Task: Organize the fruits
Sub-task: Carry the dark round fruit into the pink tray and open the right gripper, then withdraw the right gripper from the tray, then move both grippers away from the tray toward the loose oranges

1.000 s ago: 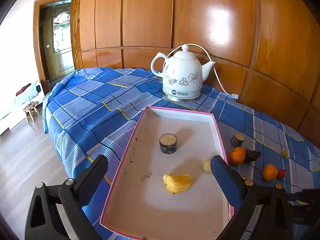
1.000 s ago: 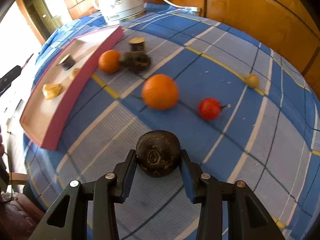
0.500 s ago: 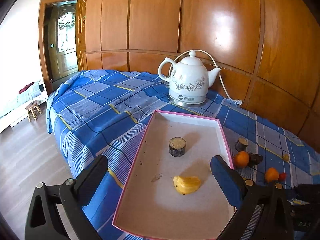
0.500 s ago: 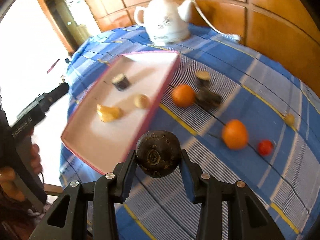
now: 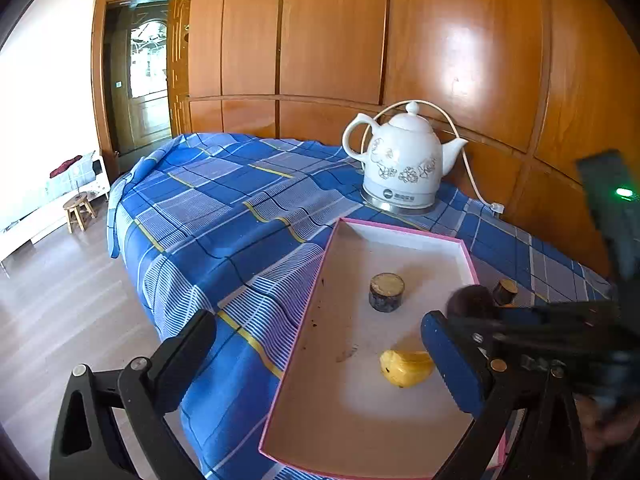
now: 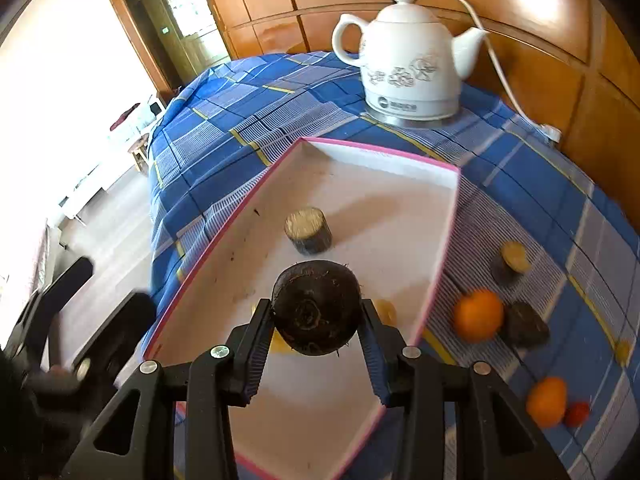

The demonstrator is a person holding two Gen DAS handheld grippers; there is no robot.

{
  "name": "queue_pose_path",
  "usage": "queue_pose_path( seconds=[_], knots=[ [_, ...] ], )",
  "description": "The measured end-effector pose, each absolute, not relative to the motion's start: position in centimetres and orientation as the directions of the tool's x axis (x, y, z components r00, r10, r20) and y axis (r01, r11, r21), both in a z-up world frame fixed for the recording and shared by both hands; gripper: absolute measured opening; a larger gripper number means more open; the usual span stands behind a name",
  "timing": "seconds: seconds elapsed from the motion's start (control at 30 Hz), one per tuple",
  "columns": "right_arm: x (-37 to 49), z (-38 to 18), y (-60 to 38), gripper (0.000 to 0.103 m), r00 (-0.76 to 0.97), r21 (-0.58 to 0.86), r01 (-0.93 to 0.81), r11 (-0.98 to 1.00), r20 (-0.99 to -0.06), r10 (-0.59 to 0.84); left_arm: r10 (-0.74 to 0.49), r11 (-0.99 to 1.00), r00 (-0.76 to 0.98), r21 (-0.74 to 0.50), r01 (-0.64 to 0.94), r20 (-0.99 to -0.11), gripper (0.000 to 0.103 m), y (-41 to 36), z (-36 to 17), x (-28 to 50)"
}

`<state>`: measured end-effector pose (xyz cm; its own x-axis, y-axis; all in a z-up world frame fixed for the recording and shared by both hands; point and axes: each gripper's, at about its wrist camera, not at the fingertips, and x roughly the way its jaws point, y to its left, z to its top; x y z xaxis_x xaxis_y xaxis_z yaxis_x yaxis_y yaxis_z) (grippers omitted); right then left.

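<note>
Moved: right gripper (image 6: 317, 322) has swung from over the blue cloth to above the tray (image 6: 448, 236), carrying the dark round fruit (image 6: 316, 307)
Right jaws: pinching that fruit at lower centre
Left gripper (image 5: 318, 364): jaws spread, nothing between, low in its view over the tray's near left edge
In tray: cut dark piece (image 6: 308, 230), yellow fruit (image 5: 406, 367)
On cloth, right of tray: two oranges (image 6: 478, 314), a red fruit (image 6: 576, 414), dark pieces (image 6: 524, 324)
Kettle (image 6: 408, 60): beyond tray, top of frame
</note>
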<state>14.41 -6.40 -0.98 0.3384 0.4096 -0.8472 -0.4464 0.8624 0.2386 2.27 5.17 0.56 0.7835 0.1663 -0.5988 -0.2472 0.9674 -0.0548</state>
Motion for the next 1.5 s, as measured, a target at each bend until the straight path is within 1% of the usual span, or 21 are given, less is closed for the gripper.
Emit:
queue_pose_path(
  seconds=[0.1, 0.23, 0.4, 1.0, 1.17, 1.3, 1.37, 1.43, 1.47, 1.5],
  knots=[
    [15.3, -1.9, -6.3, 0.044, 0.332, 0.252, -0.424, 0.870, -0.851, 0.407, 0.174, 0.965, 0.781, -0.052, -0.255, -0.600, 0.103, 5.5, 0.5, 2.2],
    [14.9, -2.1, -7.4, 0.055, 0.342, 0.270, -0.397, 0.877, -0.844, 0.414, 0.179, 0.962, 0.780, -0.058, -0.266, -0.600, 0.103, 5.9, 0.5, 2.1],
    [13.5, -1.6, -9.3, 0.055, 0.370, 0.274, -0.374, 0.886, -0.832, 0.413, 0.180, 0.961, 0.778, -0.060, -0.269, -0.602, 0.103, 5.8, 0.5, 2.1],
    [7.8, 0.2, -16.7, 0.055, 0.467, 0.113, -0.337, 0.935, -0.842, 0.270, 0.138, 0.978, 0.782, -0.040, -0.204, -0.608, 0.103, 3.9, 0.9, 1.9],
    [7.0, 0.4, -19.5, 0.055, 0.488, 0.083, -0.297, 0.951, -0.843, 0.226, 0.121, 0.985, 0.788, -0.023, -0.168, -0.603, 0.103, 2.7, 1.1, 1.6],
    [6.5, 0.7, -21.8, 0.055, 0.524, 0.080, -0.244, 0.966, -0.827, 0.201, 0.110, 0.989, 0.791, -0.012, -0.146, -0.601, 0.103, 1.9, 1.2, 1.4],
    [6.5, 0.8, -23.2, 0.056, 0.535, 0.105, -0.204, 0.973, -0.821, 0.201, 0.104, 0.991, 0.793, -0.007, -0.135, -0.600, 0.103, 1.5, 1.2, 1.3],
    [6.5, 1.0, -24.8, 0.059, 0.552, 0.135, -0.161, 0.978, -0.809, 0.202, 0.099, 0.992, 0.795, -0.001, -0.124, -0.599, 0.103, 1.0, 1.3, 1.2],
    [6.4, 1.3, -25.5, 0.065, 0.570, 0.127, -0.136, 0.983, -0.801, 0.183, 0.097, 0.993, 0.796, 0.004, -0.118, -0.598, 0.103, 0.8, 1.3, 1.1],
    [6.3, 1.7, -26.2, 0.065, 0.590, 0.120, -0.117, 0.986, -0.790, 0.166, 0.096, 0.993, 0.797, 0.007, -0.114, -0.596, 0.103, 0.7, 1.3, 1.1]
  ],
)
